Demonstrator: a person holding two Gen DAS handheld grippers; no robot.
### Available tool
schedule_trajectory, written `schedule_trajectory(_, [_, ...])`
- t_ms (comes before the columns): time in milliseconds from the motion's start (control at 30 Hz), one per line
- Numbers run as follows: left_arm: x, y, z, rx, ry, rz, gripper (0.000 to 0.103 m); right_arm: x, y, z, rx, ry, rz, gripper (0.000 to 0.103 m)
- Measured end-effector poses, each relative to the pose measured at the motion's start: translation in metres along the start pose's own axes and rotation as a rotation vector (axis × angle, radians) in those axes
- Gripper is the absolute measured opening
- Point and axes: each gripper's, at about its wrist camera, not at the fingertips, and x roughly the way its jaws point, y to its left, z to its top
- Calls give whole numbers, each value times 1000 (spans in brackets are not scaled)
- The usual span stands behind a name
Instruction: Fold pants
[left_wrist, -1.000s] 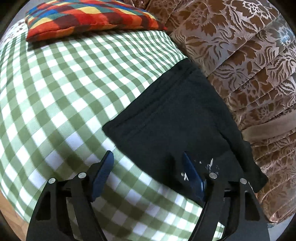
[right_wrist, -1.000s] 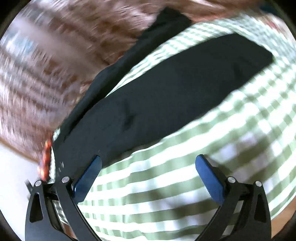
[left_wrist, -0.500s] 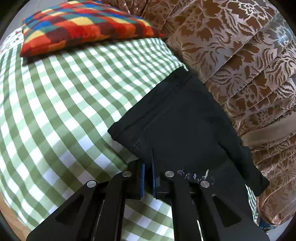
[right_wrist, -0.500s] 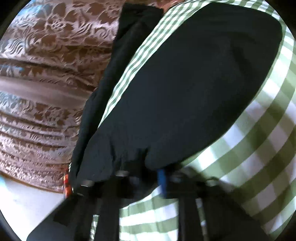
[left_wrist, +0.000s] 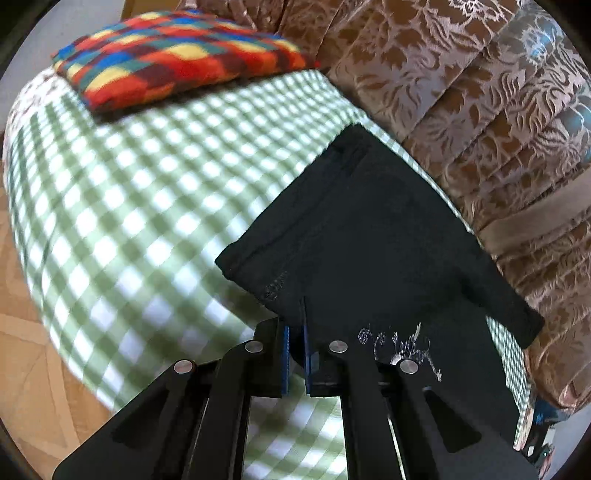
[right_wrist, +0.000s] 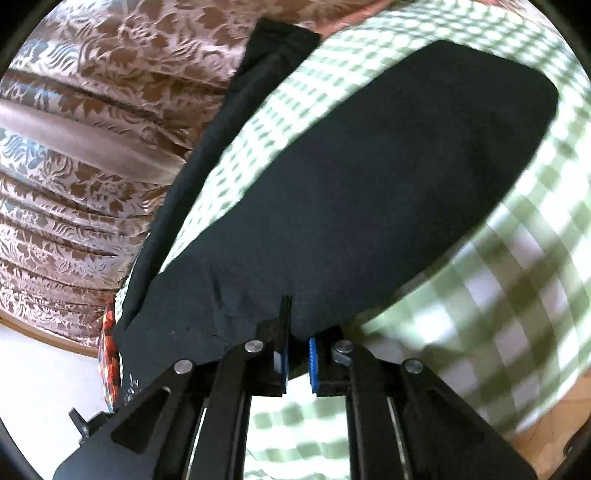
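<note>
- Left gripper (left_wrist: 294, 334): I see its blue-padded fingers (left_wrist: 285, 363) drawn nearly together, pinching the near hem of the black pants (left_wrist: 369, 236). The cloth edge sits in the narrow gap between the pads.
- In the left wrist view the pants lie on the green-and-white checked cloth (left_wrist: 129, 192), along its right side, close to the brown floral curtain (left_wrist: 480, 92). One far corner reaches toward the curtain; a strip of check shows between them.
- Pale scribbled marking (left_wrist: 399, 345) on the pants fabric, just right of the left gripper's fingers. I cannot read it.
- Multicoloured chequered cushion (left_wrist: 177, 59) rests at the far end of the checked cloth, well apart from the pants.
- Wood-patterned floor (left_wrist: 33, 350) visible at lower left beyond the cloth edge.
- Right gripper (right_wrist: 297, 338): jaws closed down on the near edge of the pants (right_wrist: 369, 192); fabric bunches and puckers where the blue pads (right_wrist: 313, 363) bite.
- From the right wrist view, one broad dark leg stretches away across the checked cloth (right_wrist: 517, 277); a second, narrower dark strip runs along the curtain (right_wrist: 74, 110) side, with check showing between the two.
- The right view is somewhat motion-blurred at the edges.
</note>
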Motion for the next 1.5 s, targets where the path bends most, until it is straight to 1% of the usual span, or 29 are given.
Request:
schedule_trajectory(33, [1,4,-7,6,10,15,5,-2,-5,1,16,-5,0,11])
schedule_trajectory(67, [4,7,-11,8,21,23,5,-6,-12,2,41,-20,-3,19])
schedule_trajectory(100, [7,9,-13,5,28,27,4,-11,-22,6,77,-45,-9,22])
schedule_trajectory(200, [16,8,-15,19,42,53,5,-26,-51,27,161,-130,-55,26])
schedule_trajectory(233, [17,5,-14,30,41,65,6,-31,-61,35,185,-162,-73,31])
schedule_trajectory(267, [17,2,-13,45,42,78,6,-34,-67,43,204,-185,-85,33])
schedule_trajectory(333, [15,-5,-13,73,37,100,6,-39,-80,63,232,-229,-125,33])
schedule_trajectory(400, [13,-9,-13,101,37,118,6,-40,-87,80,236,-252,-176,27])
schedule_trajectory(467, [11,-11,-14,117,34,126,6,-39,-88,92,218,-253,-201,7])
schedule_trajectory(567, [5,-13,-12,125,25,128,6,-55,-75,94,152,-297,-201,6])
schedule_trajectory(600, [4,-13,-11,125,26,128,6,-63,-72,92,127,-323,-221,6])
schedule_trajectory(633, [7,-12,-11,130,35,133,6,-66,-74,90,124,-327,-255,6])
schedule_trajectory(733, [19,-16,-16,173,45,171,6,-51,-93,85,161,-257,-334,6])
schedule_trajectory(800, [19,-15,-17,181,38,169,8,-49,-89,82,139,-268,-351,7])
schedule_trajectory(833, [16,-14,-17,181,35,158,8,-50,-87,82,138,-269,-348,15])
schedule_trajectory(867, [12,-10,-16,170,32,138,16,-52,-85,81,139,-271,-345,30])
schedule_trajectory(900, [8,-7,-14,161,30,138,23,-56,-83,81,139,-280,-345,41])
schedule_trajectory(933, [2,-2,-12,152,14,154,37,-63,-81,82,139,-298,-361,59])
schedule_trajectory(967, [-4,1,-10,142,-6,173,42,-70,-75,82,139,-325,-390,69])
schedule_trajectory(1000, [-13,7,-6,126,-37,189,42,-82,-69,81,130,-370,-422,72])
schedule_trajectory(1067, [-32,19,6,83,-90,184,42,-94,-54,82,98,-422,-440,73])
schedule_trajectory(1133, [-45,24,20,49,-126,149,42,-96,-29,81,34,-439,-417,76])
schedule_trajectory(1200, [-50,16,39,52,-149,87,42,-86,2,78,-50,-423,-365,77])
schedule_trajectory(1267, [-48,3,55,73,-158,39,42,-68,33,73,-132,-385,-297,81])
schedule_trajectory(1300, [-45,-7,64,89,-160,17,42,-53,52,68,-179,-342,-249,81])
schedule_trajectory(1367, [-36,-27,85,111,-156,-40,42,-17,84,55,-269,-245,-185,81])
schedule_trajectory(1433, [-24,-45,107,105,-134,-109,42,14,107,43,-325,-173,-148,81])
schedule_trajectory(1467, [-14,-54,122,102,-125,-135,42,32,119,35,-351,-125,-124,81])
schedule_trajectory(1500, [-2,-65,136,116,-109,-150,42,44,127,32,-364,-100,-111,81])
